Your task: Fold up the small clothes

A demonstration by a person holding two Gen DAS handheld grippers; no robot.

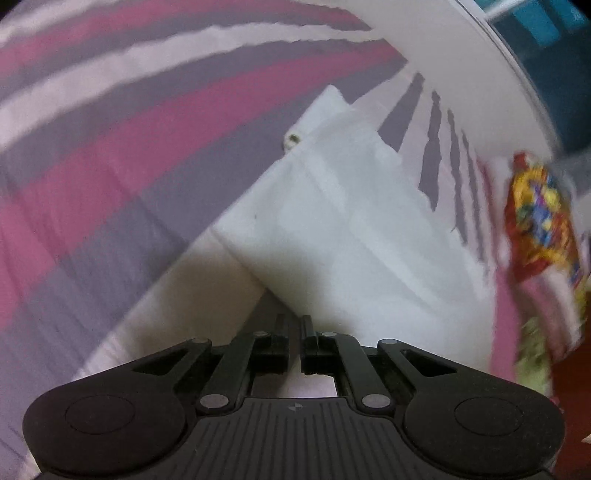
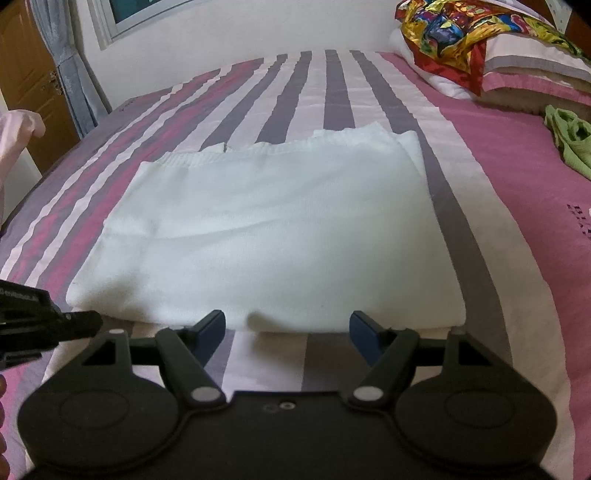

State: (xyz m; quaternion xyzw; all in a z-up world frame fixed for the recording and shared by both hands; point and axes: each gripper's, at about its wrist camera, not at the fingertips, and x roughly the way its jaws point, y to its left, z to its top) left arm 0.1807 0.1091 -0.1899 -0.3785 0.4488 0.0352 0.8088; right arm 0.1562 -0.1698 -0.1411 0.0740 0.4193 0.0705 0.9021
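A white knitted garment (image 2: 266,229) lies folded flat on the striped bedspread (image 2: 325,81). My right gripper (image 2: 286,325) is open, its blue-padded fingers just short of the garment's near edge. In the left wrist view the same garment (image 1: 332,229) lies ahead, blurred by motion. My left gripper (image 1: 294,325) has its jaws together at the garment's near corner; whether cloth is pinched between them is not visible. The left gripper also shows at the left edge of the right wrist view (image 2: 48,325).
A colourful red and yellow cloth (image 2: 461,33) lies on pillows at the far right, also in the left wrist view (image 1: 539,218). A green garment (image 2: 569,136) lies at the right. A wall, window and wooden door (image 2: 33,77) stand beyond the bed.
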